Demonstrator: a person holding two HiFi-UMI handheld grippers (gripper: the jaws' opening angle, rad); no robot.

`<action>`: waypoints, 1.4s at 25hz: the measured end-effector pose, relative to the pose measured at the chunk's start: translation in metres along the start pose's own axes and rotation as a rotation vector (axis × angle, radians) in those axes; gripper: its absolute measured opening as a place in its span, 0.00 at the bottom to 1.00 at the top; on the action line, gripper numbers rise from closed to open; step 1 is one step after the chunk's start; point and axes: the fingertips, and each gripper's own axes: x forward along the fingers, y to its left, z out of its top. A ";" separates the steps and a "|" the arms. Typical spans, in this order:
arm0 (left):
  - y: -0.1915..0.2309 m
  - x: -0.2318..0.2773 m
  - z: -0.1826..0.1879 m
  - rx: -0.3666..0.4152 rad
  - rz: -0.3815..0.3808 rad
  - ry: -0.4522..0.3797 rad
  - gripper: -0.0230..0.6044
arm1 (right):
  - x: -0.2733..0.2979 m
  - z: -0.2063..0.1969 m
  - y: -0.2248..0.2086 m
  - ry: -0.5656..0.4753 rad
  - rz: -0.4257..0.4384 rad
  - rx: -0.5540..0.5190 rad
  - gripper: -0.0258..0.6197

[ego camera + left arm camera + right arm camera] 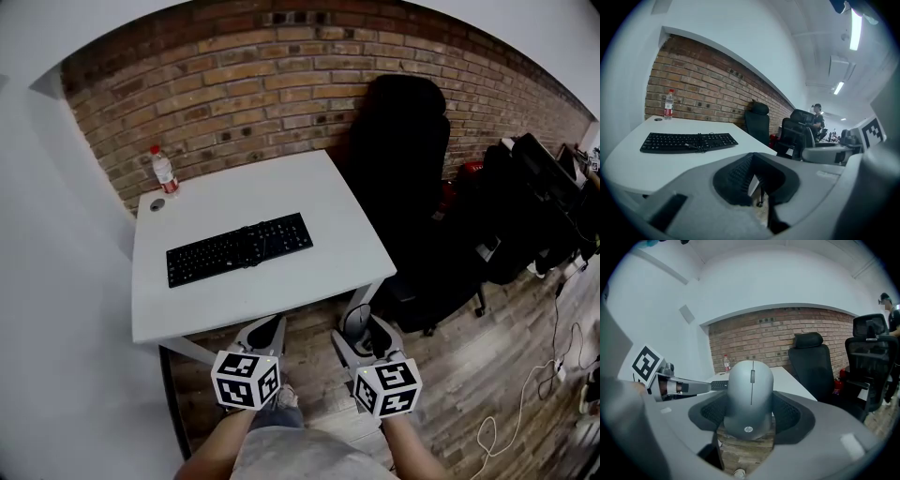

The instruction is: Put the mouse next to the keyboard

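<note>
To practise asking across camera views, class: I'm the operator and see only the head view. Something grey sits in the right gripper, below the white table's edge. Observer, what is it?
Observer: A rounded grey plastic computer mouse with a scroll wheel on top, clamped between the jaws of the right gripper.
Operator: And the left gripper?
Observer: The left gripper holds nothing; its jaws are closed together.
Operator: Is anyone near the table?
Observer: Not near. The left gripper view shows a person far off, beyond a black office chair.
</note>
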 end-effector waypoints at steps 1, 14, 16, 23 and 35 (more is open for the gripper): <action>0.006 0.005 0.004 -0.002 -0.003 0.002 0.01 | 0.007 0.003 -0.001 0.001 -0.003 0.002 0.50; 0.087 0.044 0.045 -0.023 -0.028 0.011 0.01 | 0.103 0.042 0.008 -0.005 -0.017 0.048 0.50; 0.100 0.046 0.048 -0.031 -0.026 0.011 0.01 | 0.115 0.046 0.009 -0.005 -0.020 0.056 0.50; 0.128 0.052 0.057 -0.061 -0.029 0.004 0.01 | 0.144 0.058 0.012 0.009 -0.031 0.054 0.50; 0.166 0.071 0.063 -0.078 0.016 -0.001 0.01 | 0.195 0.064 0.002 0.022 -0.015 0.053 0.50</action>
